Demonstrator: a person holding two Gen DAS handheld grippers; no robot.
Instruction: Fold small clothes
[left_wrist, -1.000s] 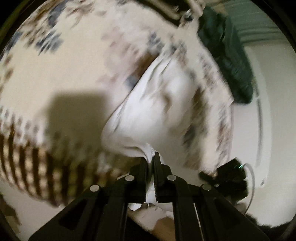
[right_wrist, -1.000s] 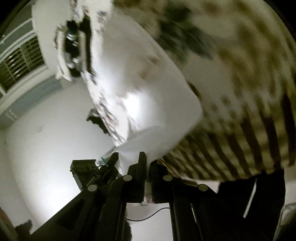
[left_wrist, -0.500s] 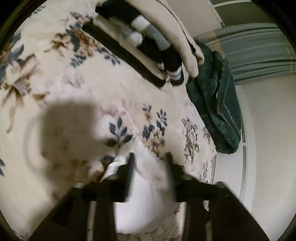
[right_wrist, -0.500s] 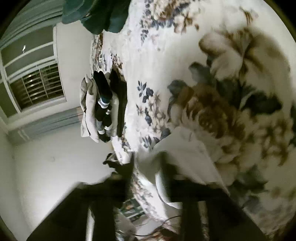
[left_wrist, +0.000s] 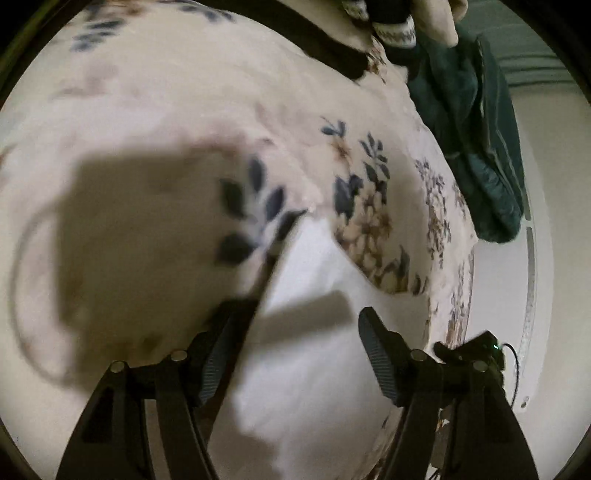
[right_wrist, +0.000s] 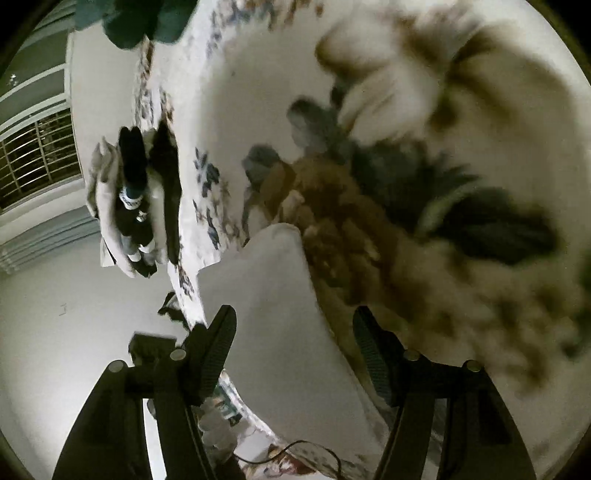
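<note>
A small white garment (left_wrist: 314, 332) lies flat on the floral bed cover (left_wrist: 155, 122). My left gripper (left_wrist: 295, 354) is open just above it, with the cloth showing between the fingers. In the right wrist view the same white garment (right_wrist: 273, 295) lies on the floral cover (right_wrist: 424, 110), and my right gripper (right_wrist: 295, 350) is open over its corner. Neither gripper holds anything.
A pile of folded clothes with dark socks (right_wrist: 133, 199) sits further along the bed, also at the top of the left wrist view (left_wrist: 399, 22). A dark green jacket (left_wrist: 476, 129) hangs over the bed's edge. A small black device (left_wrist: 476, 350) with a cable sits beyond the edge.
Both grippers were shut on the white garment and held it up. They lowered it onto the bed cover, opened and let it go.
</note>
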